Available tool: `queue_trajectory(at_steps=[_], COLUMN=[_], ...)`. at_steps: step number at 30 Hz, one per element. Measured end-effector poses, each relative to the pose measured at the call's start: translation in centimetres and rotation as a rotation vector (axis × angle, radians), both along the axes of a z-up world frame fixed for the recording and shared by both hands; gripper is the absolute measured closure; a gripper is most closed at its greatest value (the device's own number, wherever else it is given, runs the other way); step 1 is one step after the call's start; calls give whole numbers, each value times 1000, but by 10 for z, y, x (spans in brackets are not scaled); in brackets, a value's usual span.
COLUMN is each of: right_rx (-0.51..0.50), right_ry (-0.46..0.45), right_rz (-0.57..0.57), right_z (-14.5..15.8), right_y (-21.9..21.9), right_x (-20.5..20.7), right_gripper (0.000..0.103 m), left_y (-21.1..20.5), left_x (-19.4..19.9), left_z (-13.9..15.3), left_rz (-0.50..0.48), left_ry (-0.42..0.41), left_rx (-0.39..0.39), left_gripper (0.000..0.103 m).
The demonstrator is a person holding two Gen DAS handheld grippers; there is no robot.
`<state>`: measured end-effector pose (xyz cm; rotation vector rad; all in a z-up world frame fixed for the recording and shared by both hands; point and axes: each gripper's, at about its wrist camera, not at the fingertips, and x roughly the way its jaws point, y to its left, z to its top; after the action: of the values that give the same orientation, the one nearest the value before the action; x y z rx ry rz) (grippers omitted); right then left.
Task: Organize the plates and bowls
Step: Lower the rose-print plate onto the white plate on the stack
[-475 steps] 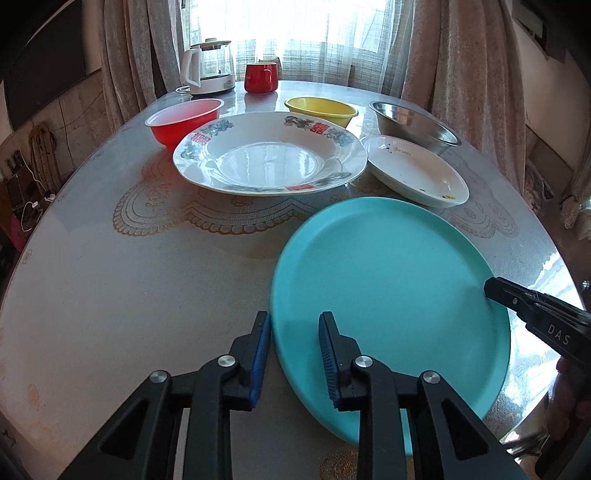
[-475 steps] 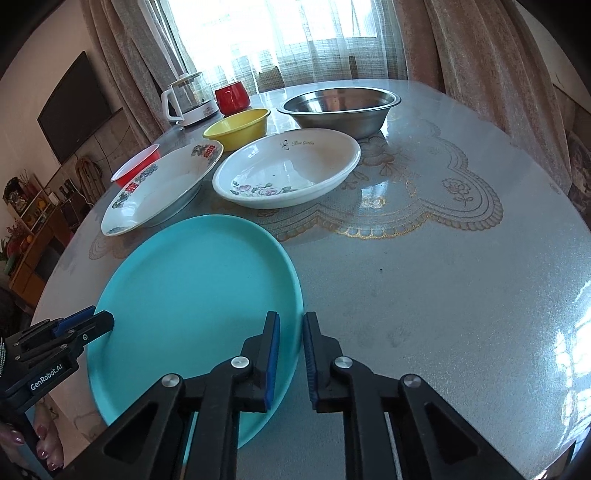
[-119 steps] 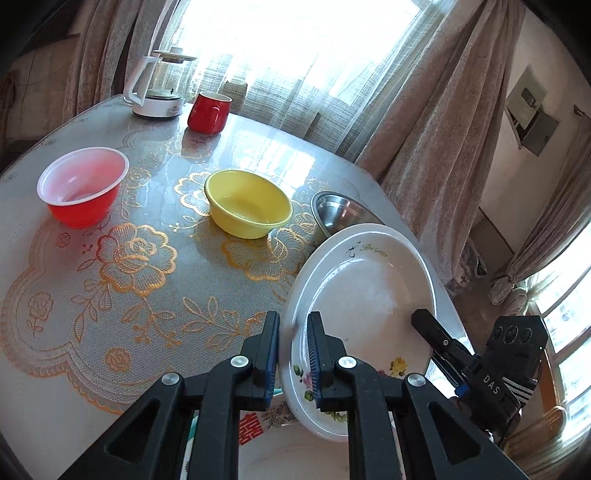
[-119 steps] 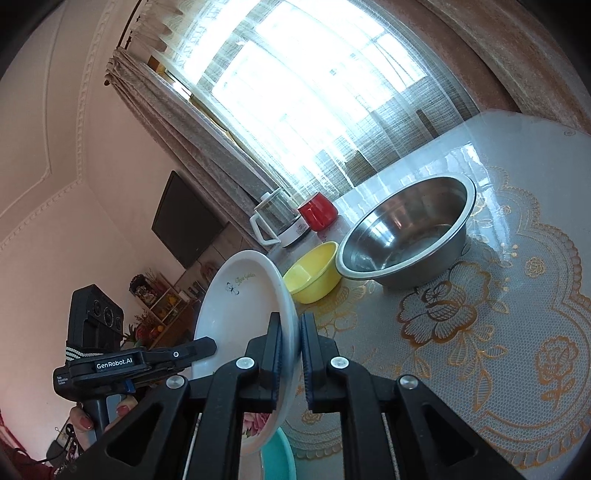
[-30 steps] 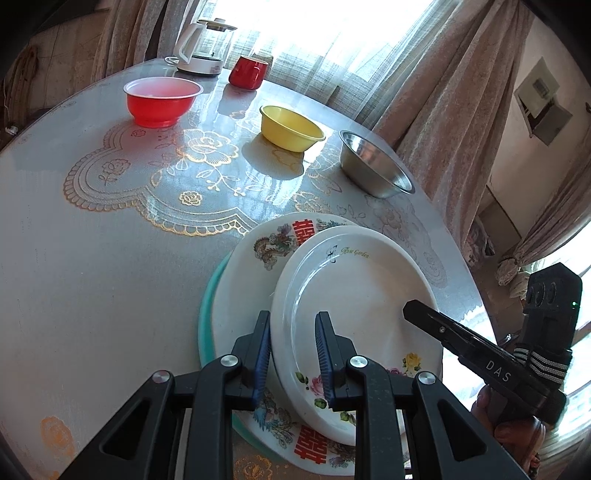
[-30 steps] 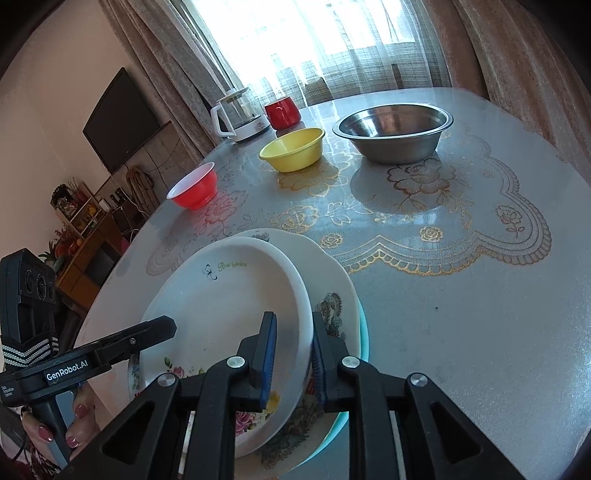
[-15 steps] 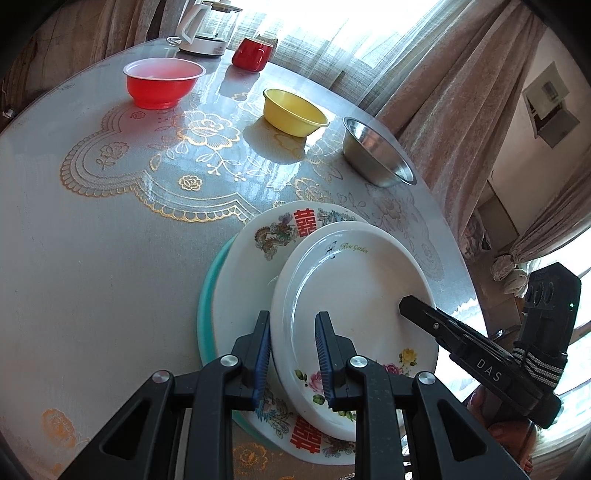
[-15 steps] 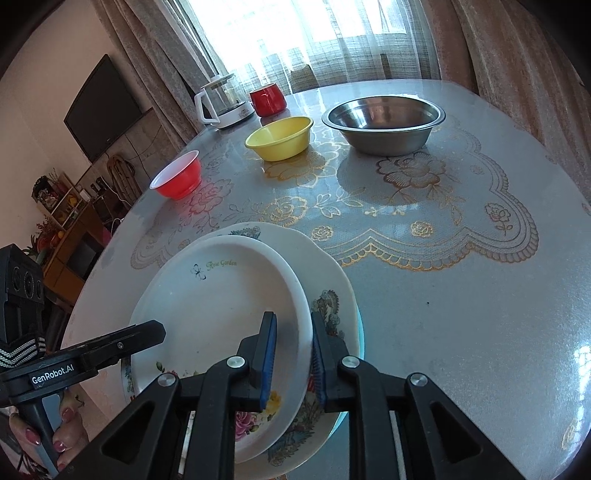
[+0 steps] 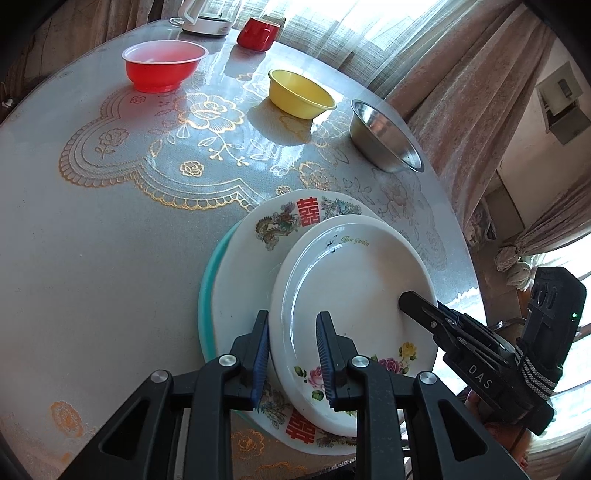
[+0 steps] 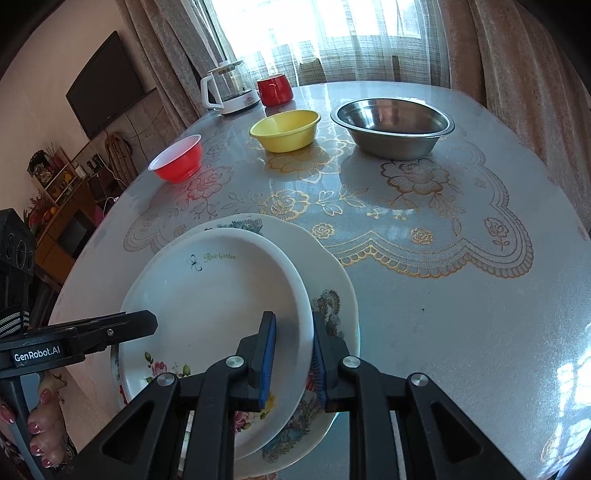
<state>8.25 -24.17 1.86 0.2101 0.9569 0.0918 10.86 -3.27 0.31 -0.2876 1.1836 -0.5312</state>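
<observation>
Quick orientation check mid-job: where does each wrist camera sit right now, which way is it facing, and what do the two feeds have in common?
Left wrist: on the left gripper, looking down along its fingers at the rose plate; the right gripper enters from the right.
Right wrist: on the right gripper, angled down at the same plate's opposite rim; the left gripper and fingers show at left.
Shared: plate stack, red bowl, yellow bowl, steel bowl.

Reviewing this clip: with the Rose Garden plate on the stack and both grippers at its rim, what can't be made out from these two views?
- Turquoise plate: only a sliver shows in the left wrist view; the patterned plate covers the rest.
- Rose Garden plate: whether it has fully settled; its underside is hidden.
- Right gripper: its outer pad's contact, behind the rim.
- Kettle: top cut by the frame edge.
</observation>
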Motion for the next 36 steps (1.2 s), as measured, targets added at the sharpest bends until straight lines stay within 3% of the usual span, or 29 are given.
queue_trajectory(at_steps=[10, 19, 28, 33, 36], right_rx=[-19, -191, -342, -315, -323], right_ry=[-3, -60, -95, -95, -96], right_rz=[-39, -71, -80, -58, -54], right_z=[0, 1, -1, -4, -5], right_y=[5, 26, 39, 42, 43], right_x=[-1, -1, -3, -4, -5], right_gripper=[81, 67, 66, 66, 66], left_y=[1, -16, -27, -32, -30], left_x=[-2, -7, -11, -9, -7], left_z=[3, 8, 11, 16, 15], left_rz=[2, -21, -38, -45, -49], left_ry=[27, -66, -159, -248, -251], left_rx=[7, 133, 232, 316, 302], left_gripper=[78, 78, 77, 76, 75])
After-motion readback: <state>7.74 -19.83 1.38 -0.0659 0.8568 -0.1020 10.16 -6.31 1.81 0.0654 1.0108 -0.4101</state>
